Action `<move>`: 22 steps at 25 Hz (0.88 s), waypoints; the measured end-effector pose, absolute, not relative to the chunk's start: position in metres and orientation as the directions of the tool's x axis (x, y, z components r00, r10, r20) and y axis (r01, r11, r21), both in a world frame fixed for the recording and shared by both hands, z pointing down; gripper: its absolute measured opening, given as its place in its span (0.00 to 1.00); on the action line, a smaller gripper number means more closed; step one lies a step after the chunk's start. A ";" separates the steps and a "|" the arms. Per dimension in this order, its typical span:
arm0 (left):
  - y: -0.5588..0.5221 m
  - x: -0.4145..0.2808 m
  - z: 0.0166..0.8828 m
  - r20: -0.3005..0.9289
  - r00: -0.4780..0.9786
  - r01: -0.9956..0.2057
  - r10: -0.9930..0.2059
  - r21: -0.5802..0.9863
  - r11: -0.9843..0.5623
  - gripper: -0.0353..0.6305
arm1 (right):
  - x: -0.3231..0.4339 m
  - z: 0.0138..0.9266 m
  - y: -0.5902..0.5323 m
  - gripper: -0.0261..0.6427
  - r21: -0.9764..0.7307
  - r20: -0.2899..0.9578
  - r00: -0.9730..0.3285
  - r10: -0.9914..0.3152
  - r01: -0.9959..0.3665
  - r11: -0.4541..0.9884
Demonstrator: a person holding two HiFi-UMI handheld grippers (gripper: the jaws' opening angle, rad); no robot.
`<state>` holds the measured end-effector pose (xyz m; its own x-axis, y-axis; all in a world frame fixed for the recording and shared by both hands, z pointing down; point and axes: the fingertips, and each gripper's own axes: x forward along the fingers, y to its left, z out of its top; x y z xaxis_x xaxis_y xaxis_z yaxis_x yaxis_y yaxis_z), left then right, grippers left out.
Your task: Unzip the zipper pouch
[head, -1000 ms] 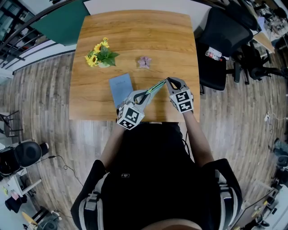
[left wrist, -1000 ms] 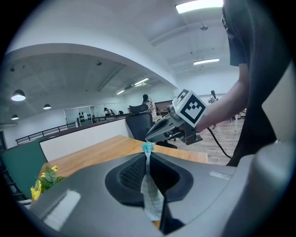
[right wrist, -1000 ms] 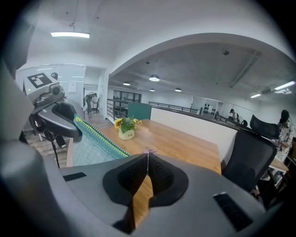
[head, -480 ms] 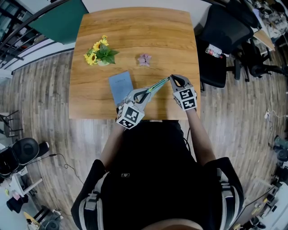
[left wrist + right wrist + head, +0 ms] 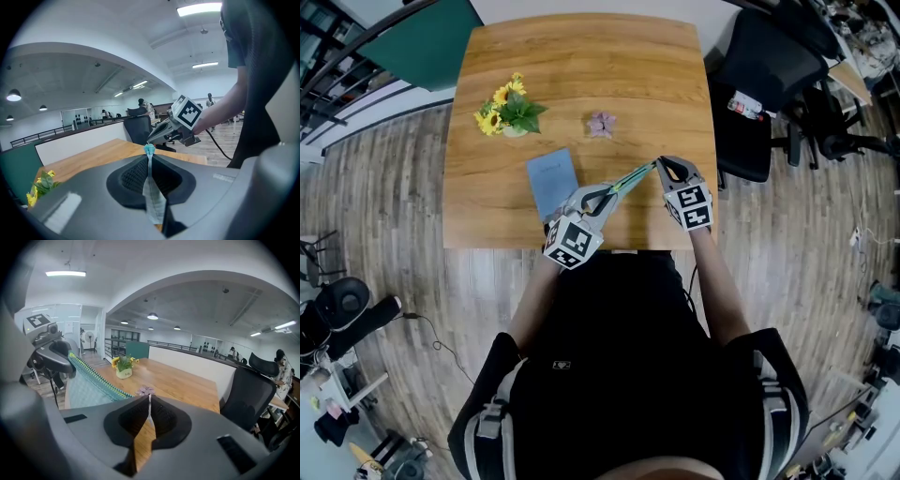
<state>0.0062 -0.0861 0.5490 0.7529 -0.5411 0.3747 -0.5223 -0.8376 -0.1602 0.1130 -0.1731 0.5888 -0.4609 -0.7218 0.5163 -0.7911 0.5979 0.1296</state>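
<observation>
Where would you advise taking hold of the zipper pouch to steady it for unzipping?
I'd pinch the zipper pouch at its end corner, coming in along the zipper line from the person's left, as the left gripper does: the fabric is thin, flat and stretched straight, so it sits edge-on between the jaws.

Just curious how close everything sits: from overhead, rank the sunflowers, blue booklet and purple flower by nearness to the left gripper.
From the left gripper:
1. Blue booklet, just left of it.
2. Purple flower, straight ahead, farther off.
3. Sunflowers, far back-left.
</observation>
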 end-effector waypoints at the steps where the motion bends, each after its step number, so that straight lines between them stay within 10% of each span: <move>1: -0.086 0.006 0.549 0.374 0.754 -0.522 -0.541 -0.159 -0.838 0.09 | 0.113 0.589 -0.173 0.07 0.130 0.514 -0.460 -0.724 -0.792 0.596; 22: -0.091 -0.053 0.540 0.360 0.695 -0.605 -0.623 -0.176 -0.776 0.09 | 0.114 0.595 -0.165 0.04 0.135 0.503 -0.415 -0.758 -0.829 0.543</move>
